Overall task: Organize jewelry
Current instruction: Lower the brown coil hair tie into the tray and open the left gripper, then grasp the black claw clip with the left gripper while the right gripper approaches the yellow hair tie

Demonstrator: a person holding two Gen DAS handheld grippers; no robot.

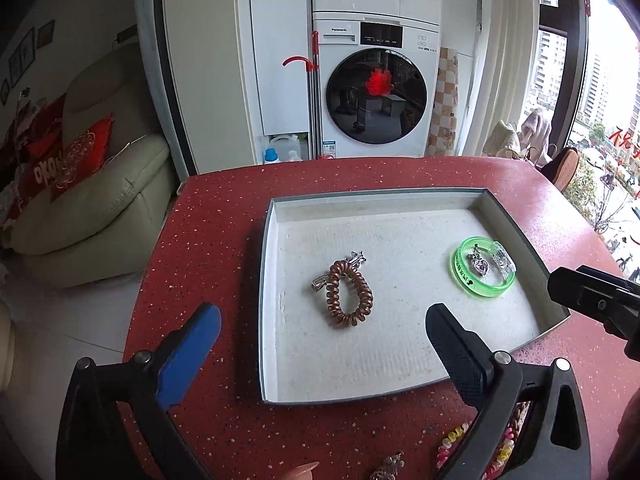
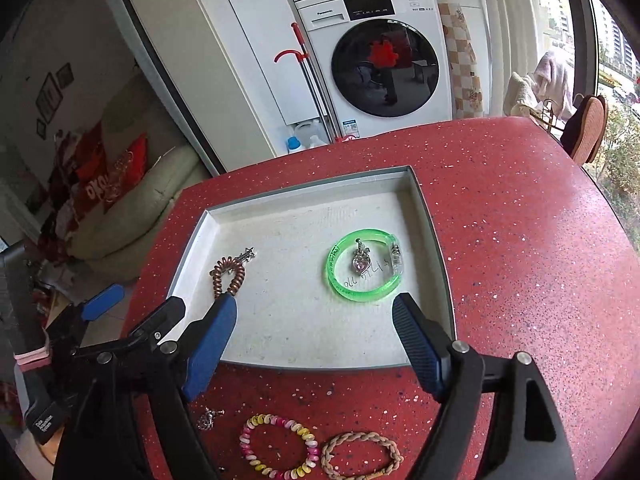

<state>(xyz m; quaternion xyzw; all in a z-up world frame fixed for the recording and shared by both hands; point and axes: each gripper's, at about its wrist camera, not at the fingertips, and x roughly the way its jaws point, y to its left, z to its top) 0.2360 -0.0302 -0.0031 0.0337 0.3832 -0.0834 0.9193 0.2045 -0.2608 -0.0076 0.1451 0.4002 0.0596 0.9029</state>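
Note:
A shallow white tray [image 1: 280, 208] [image 2: 424, 200] sits on the red table. In it lie a brown coil hair tie [image 1: 347, 295] [image 2: 228, 274] with a silver clip [image 1: 356, 258], and a green bangle [image 1: 484, 268] [image 2: 362, 266] with a heart pendant [image 1: 480, 266] [image 2: 360, 262] inside it. My left gripper [image 1: 324, 332] is open and empty over the tray's near left part. My right gripper [image 2: 314, 320] is open and empty over the tray's near edge. On the table in front of the tray lie a pink-yellow bead bracelet [image 2: 278, 446], a braided bracelet [image 2: 362, 454] and a small silver charm [image 2: 208, 418].
The right gripper's tip shows in the left wrist view [image 1: 592, 288]; the left gripper shows in the right wrist view [image 2: 132, 320]. A washing machine [image 1: 372, 92] and a sofa [image 1: 100, 200] stand beyond the table. The table edge curves at the left.

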